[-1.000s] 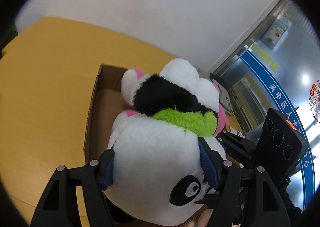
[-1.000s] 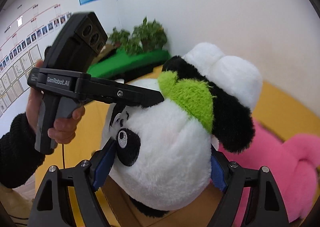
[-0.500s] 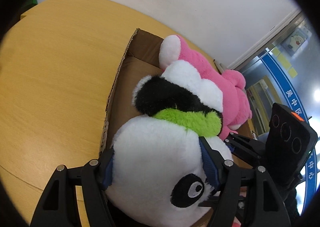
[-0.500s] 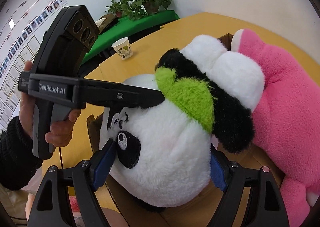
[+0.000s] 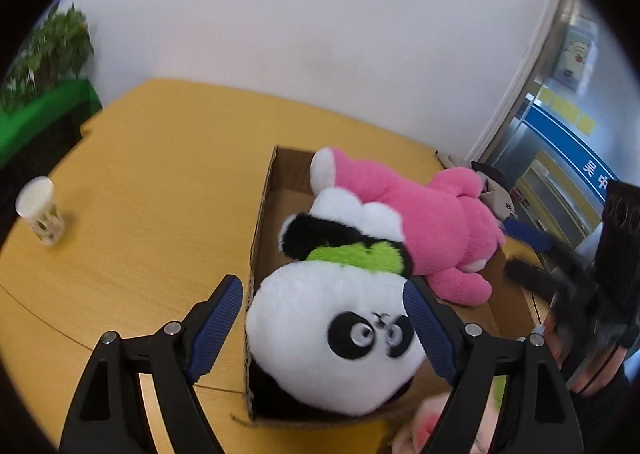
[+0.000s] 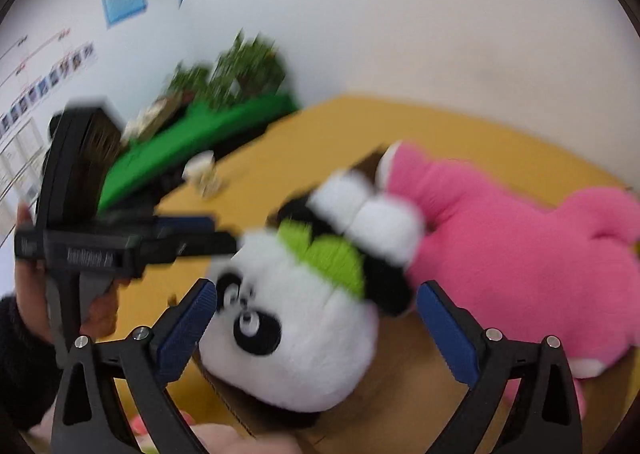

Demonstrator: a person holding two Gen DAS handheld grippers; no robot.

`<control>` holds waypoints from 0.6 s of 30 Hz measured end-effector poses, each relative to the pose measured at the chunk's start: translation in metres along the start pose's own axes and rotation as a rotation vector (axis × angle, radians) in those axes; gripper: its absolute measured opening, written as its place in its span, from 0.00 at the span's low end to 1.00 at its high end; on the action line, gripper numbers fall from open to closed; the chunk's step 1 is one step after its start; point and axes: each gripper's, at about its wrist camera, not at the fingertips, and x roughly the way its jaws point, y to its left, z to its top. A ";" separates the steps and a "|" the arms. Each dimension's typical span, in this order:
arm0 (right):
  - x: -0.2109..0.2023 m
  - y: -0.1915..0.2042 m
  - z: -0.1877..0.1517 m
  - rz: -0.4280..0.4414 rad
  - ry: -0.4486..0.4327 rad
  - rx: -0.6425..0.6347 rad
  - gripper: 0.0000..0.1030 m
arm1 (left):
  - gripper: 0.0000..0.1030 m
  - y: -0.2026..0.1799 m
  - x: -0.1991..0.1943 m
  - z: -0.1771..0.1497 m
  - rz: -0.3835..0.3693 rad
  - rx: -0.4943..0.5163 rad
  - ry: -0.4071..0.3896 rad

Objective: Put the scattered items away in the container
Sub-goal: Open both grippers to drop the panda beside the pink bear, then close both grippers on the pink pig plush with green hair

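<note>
A panda plush (image 5: 332, 338) with a green patch and black ear lies in the near end of a cardboard box (image 5: 262, 213), next to a pink plush (image 5: 432, 213). My left gripper (image 5: 324, 330) is open, its blue pads standing clear on either side of the panda's head. In the right wrist view the panda (image 6: 296, 334) lies in the box beside the pink plush (image 6: 520, 250). My right gripper (image 6: 316, 330) is open around it, pads apart from the fur. That view is blurred.
The box sits on a yellow wooden table (image 5: 140, 193). A paper cup (image 5: 40, 209) stands at the table's left. A green-covered ledge with plants (image 5: 44, 93) is behind it. Another pink-and-green toy shows partly at the bottom edge (image 5: 460, 426).
Both grippers have opened and let go of the panda, which now rests in the box. Both have drawn back and up from it.
</note>
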 end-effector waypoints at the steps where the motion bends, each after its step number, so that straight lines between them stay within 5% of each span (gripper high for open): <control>1: -0.019 -0.003 0.003 -0.045 -0.052 0.002 1.00 | 0.81 -0.003 -0.014 -0.001 0.002 0.010 -0.024; 4: -0.077 -0.007 0.006 -0.148 -0.192 0.029 1.00 | 0.81 -0.009 -0.051 -0.007 -0.006 0.015 -0.089; 8: -0.136 -0.008 -0.009 -0.150 -0.300 0.141 1.00 | 0.81 -0.024 -0.073 -0.024 0.020 0.001 -0.125; 18: -0.156 0.028 -0.081 -0.150 -0.138 0.110 1.00 | 0.81 -0.076 -0.080 -0.081 -0.061 0.050 -0.085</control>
